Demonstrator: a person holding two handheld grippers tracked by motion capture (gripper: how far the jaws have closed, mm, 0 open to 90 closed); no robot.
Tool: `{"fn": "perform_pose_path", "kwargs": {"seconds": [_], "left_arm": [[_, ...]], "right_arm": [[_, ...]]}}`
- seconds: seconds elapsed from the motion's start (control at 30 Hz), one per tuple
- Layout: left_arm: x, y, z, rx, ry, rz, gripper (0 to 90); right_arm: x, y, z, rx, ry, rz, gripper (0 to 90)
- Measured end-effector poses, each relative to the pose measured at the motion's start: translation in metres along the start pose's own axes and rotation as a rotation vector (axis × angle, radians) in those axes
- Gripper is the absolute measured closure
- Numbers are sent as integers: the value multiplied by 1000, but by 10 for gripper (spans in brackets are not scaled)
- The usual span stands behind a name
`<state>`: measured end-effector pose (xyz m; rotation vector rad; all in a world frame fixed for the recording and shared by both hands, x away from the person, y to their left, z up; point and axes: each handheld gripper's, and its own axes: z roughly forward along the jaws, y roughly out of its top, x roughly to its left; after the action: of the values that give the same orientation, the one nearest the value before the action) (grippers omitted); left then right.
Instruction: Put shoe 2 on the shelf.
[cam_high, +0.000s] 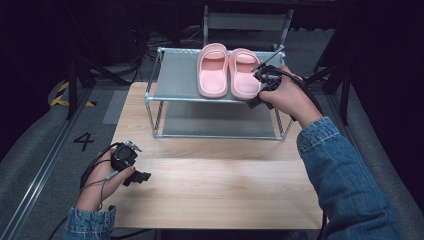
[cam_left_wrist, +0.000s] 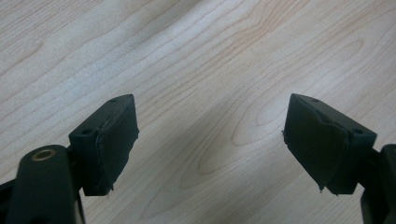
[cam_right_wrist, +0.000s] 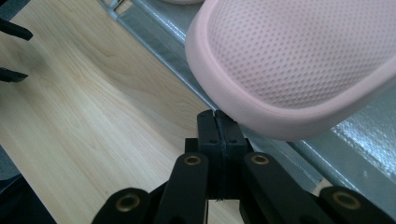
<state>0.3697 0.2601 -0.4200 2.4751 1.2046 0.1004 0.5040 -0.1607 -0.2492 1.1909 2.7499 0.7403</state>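
Observation:
Two pink slippers stand side by side on the top shelf of a metal shoe rack (cam_high: 172, 99): the left slipper (cam_high: 213, 70) and the right slipper (cam_high: 243, 72). My right gripper (cam_high: 255, 100) is at the rack's front right, by the right slipper's heel. In the right gripper view its jaws are pressed together with nothing between them, and the tips of my right gripper (cam_right_wrist: 217, 119) touch the underside of the slipper's (cam_right_wrist: 299, 60) overhanging heel rim, above the rack's front rail (cam_right_wrist: 159, 46). My left gripper (cam_high: 137, 176) rests low over the wooden table (cam_high: 210, 185), open (cam_left_wrist: 210, 135) and empty.
The rack's lower shelf (cam_high: 215, 122) is bare. A grey metal frame (cam_high: 247, 22) stands behind the rack. On the floor to the left are a painted "4" (cam_high: 83, 141) and yellow-black tape (cam_high: 62, 97). Wide bare tabletop lies between my hands.

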Motion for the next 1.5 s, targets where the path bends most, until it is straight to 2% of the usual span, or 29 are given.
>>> {"fn": "perform_pose_path", "kwargs": {"seconds": [0.23, 0.27, 0.33, 0.47, 0.7, 0.93, 1.23, 1.3, 1.5], "left_arm": [[0, -1, 0, -1, 3, 4, 183], [1, -1, 0, 0, 3, 6, 183], [1, -1, 0, -1, 4, 4, 183], [1, -1, -1, -1, 4, 7, 183], [1, -1, 0, -1, 2, 5, 183], [1, 0, -1, 0, 0, 3, 183], [0, 0, -2, -4, 0, 1, 183], [1, 0, -3, -8, 2, 0, 183], [1, -1, -4, -19, 8, 3, 183]], "right_arm": [[-5, 10, 8, 13, 20, 27, 900], [-7, 12, 11, 20, 52, 45, 900], [-9, 13, 14, 32, 65, 48, 900], [-8, 14, 20, 54, 64, 54, 900], [-10, 11, 18, 46, 67, 84, 849], [-5, 1, -3, -15, 63, 66, 828], [-5, -18, -27, -83, 7, 59, 849], [-5, -25, -33, -102, 7, 57, 845], [-5, -50, -49, -159, -13, 39, 763]]}}
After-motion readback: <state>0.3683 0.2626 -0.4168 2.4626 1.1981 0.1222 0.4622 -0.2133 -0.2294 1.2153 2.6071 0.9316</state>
